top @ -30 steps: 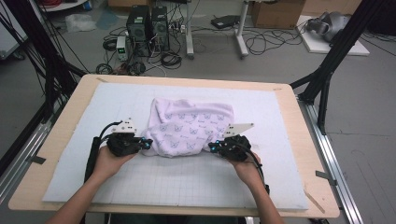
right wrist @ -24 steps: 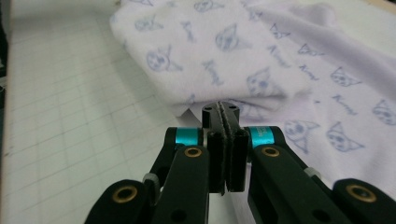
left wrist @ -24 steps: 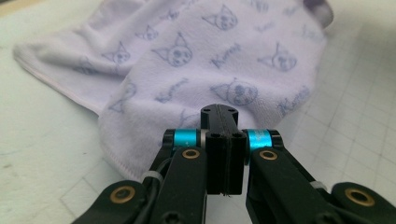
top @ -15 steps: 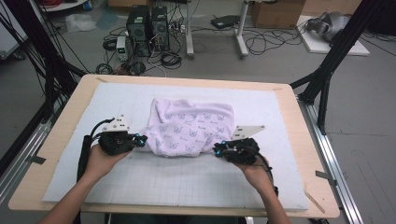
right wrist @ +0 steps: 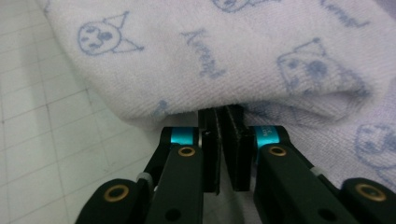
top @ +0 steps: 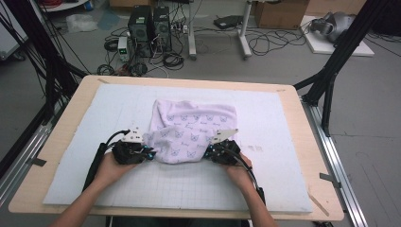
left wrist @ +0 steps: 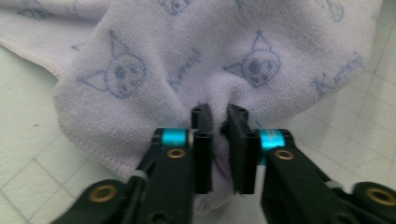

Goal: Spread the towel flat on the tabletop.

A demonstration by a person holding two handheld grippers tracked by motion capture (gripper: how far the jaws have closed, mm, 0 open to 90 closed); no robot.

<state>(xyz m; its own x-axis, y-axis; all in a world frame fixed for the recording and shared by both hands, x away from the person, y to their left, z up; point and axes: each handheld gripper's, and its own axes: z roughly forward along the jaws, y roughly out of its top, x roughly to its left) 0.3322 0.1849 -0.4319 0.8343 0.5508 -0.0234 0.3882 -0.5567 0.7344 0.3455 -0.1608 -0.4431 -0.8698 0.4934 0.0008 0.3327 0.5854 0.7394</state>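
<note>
Between left gripper [left wrist: 218, 122] jaws, pinched towel [left wrist: 233, 56] fold (high view hides it)

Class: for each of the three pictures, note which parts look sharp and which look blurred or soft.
High view: evenly lit and soft throughout; the towel print is faint. Left gripper view: print fairly sharp, the near jaws blurred. Right gripper view: the weave by the jaw tips is crisp, the far right edge soft.

we read a pale blue cursive word, seemingly "kuromi", repeated across the lilac towel [left wrist: 261, 42]; its letters stay blurred.
</note>
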